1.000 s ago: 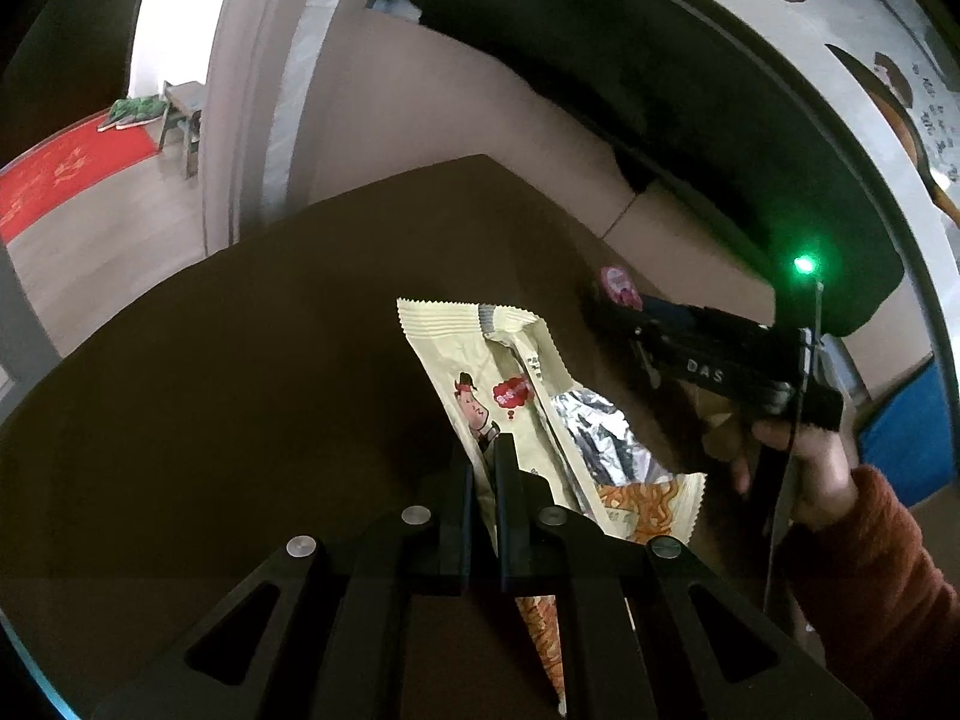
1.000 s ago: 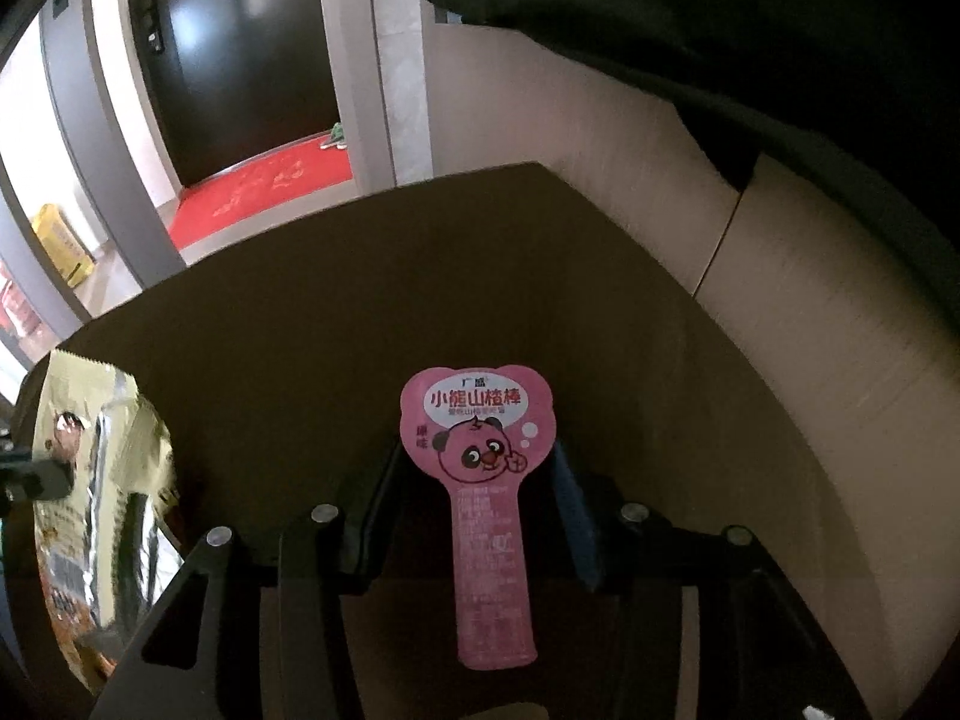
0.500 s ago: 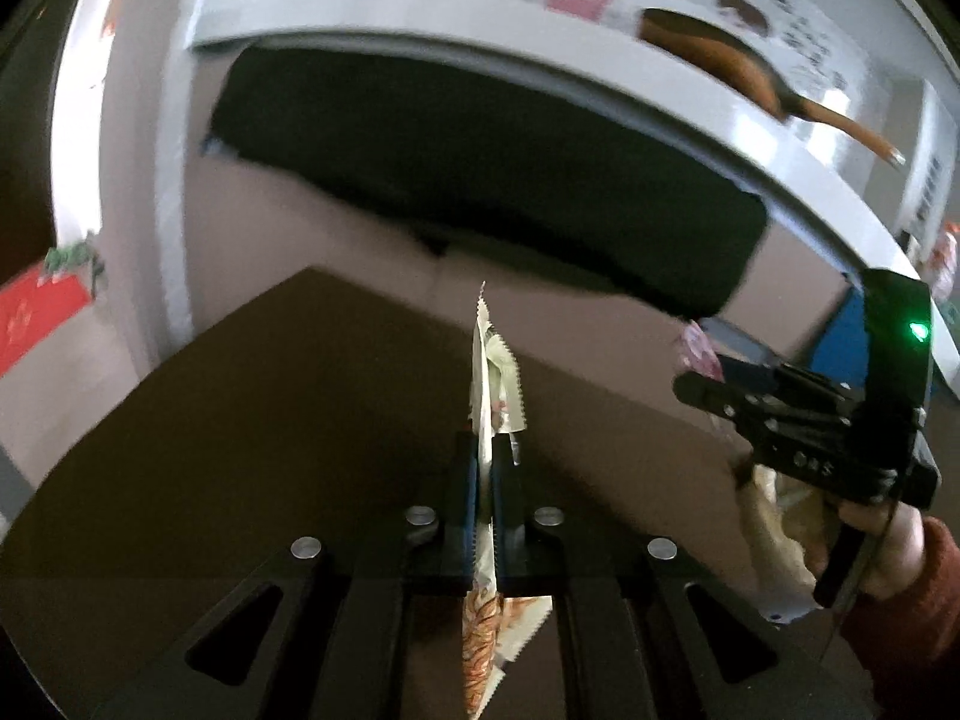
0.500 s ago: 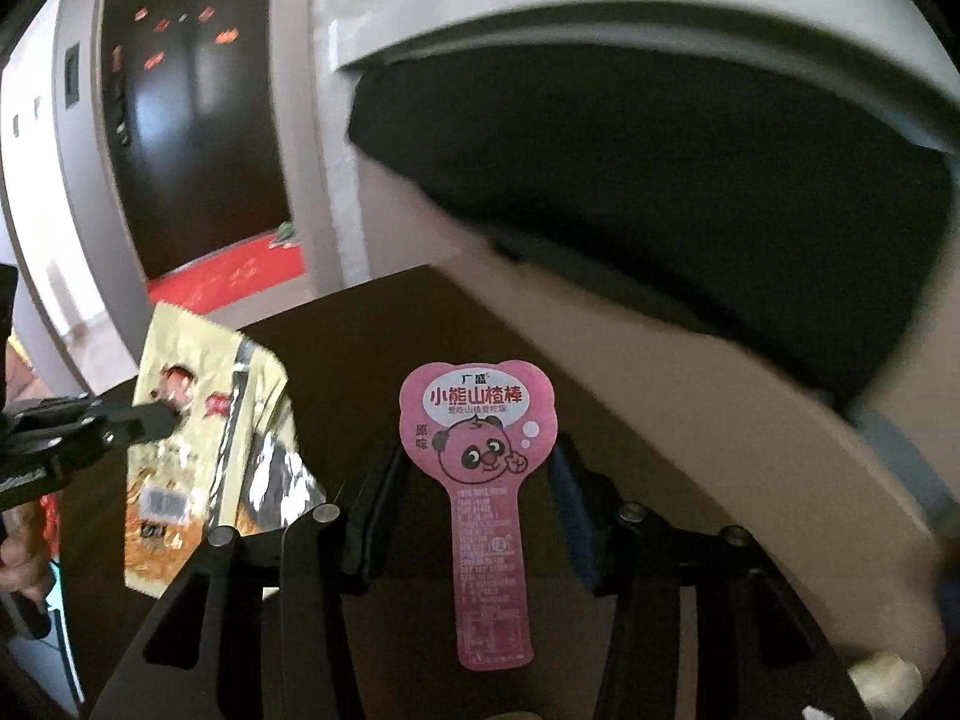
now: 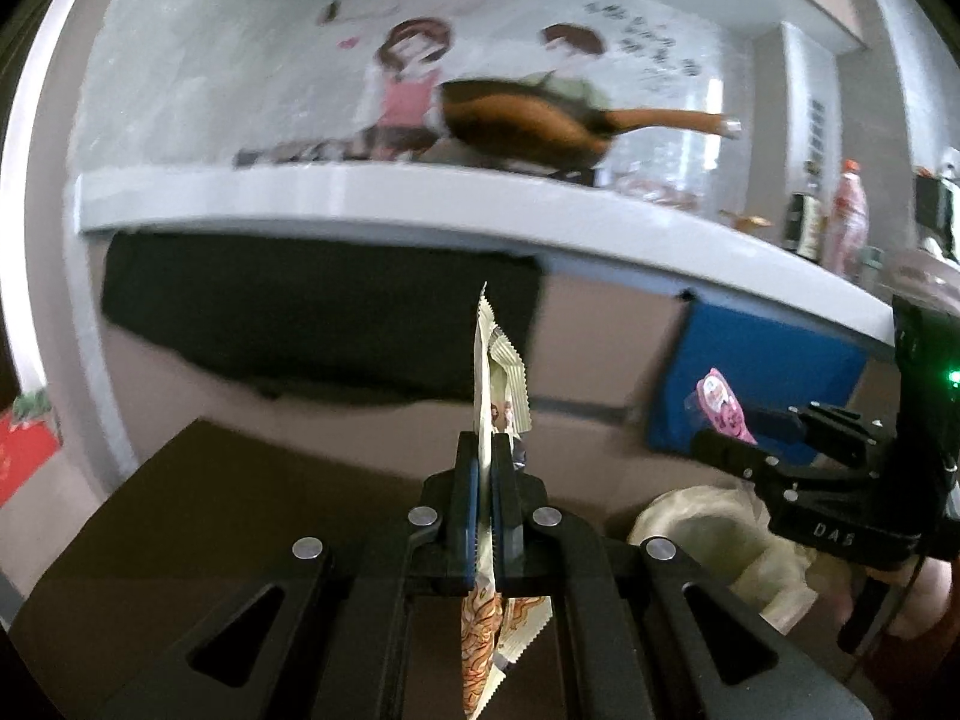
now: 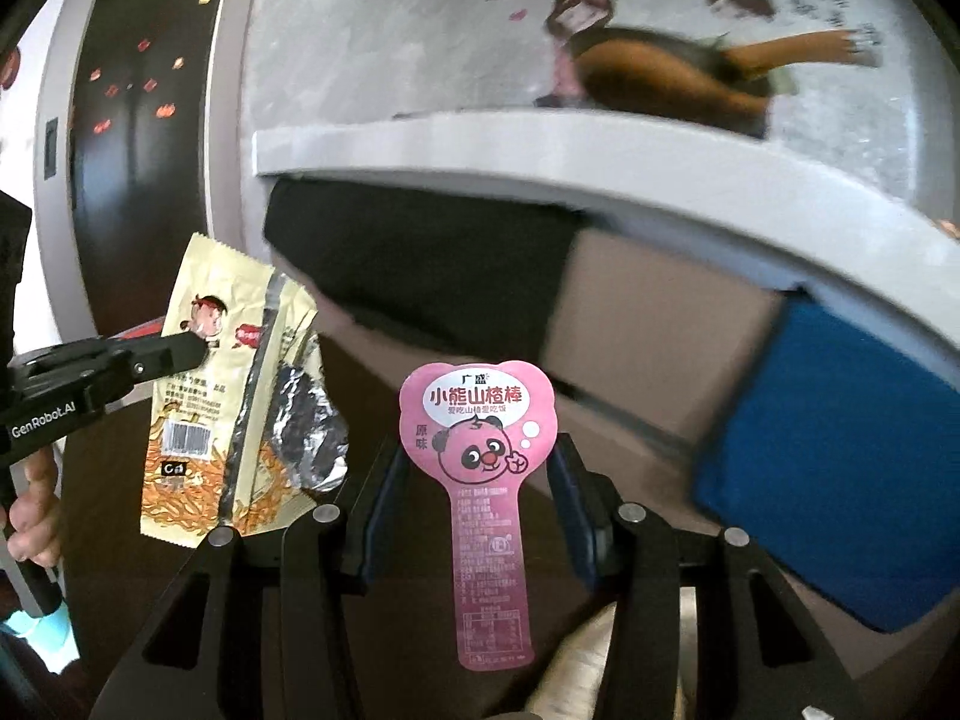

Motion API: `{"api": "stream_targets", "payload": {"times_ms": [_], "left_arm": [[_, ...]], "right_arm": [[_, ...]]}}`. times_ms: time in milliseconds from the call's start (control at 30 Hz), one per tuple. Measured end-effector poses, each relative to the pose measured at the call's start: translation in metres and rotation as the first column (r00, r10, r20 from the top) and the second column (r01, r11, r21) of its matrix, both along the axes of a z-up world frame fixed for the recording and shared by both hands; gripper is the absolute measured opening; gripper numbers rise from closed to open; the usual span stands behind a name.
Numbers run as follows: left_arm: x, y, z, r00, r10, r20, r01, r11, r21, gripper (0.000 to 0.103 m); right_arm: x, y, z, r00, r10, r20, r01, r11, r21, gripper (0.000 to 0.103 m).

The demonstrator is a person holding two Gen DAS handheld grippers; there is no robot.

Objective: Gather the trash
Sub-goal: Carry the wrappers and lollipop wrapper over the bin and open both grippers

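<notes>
Torn yellow snack wrapper (image 5: pixel 493 372), pink wrapper (image 6: pixel 480 450), both held aloft

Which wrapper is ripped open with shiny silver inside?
The yellow snack bag in the left gripper. The pink wrapper shows no tear.

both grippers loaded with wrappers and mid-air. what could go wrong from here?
1. The pink wrapper sits between the right gripper's wide-set fingers; how firmly they pinch it isn't clear, so it may slip out.
2. The yellow snack bag, pinched edge-on in the shut left gripper, hangs torn with foil exposed; crumbs could spill.
</notes>
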State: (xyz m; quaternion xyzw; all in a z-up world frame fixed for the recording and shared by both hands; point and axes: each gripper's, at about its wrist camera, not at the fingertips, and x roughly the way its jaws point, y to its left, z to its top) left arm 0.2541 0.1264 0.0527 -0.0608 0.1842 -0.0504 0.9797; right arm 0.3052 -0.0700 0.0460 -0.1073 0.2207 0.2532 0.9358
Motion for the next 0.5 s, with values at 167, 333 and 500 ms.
{"api": "stream_targets", "payload": {"times_ms": [167,333,500], "left_arm": [[-0.004,-0.052,0.01,0.997,-0.066,0.052,0.064,0.997,0.03,0.003],[-0.001,-0.101,0.013,0.985,-0.165,0.042,0.165,0.986,0.004,0.003],[0.006,-0.144,0.008,0.97,-0.244,0.021,0.244,0.97,-0.011,0.003]], "right_arm": [[-0.024,-0.05,0.015,0.995,-0.094,0.042,0.092,0.995,0.034,0.044],[-0.041,-0.095,0.021,0.982,-0.176,0.063,0.172,0.983,0.063,0.044],[-0.046,-0.13,0.018,0.968,-0.243,0.056,0.238,0.967,0.086,0.044]]}}
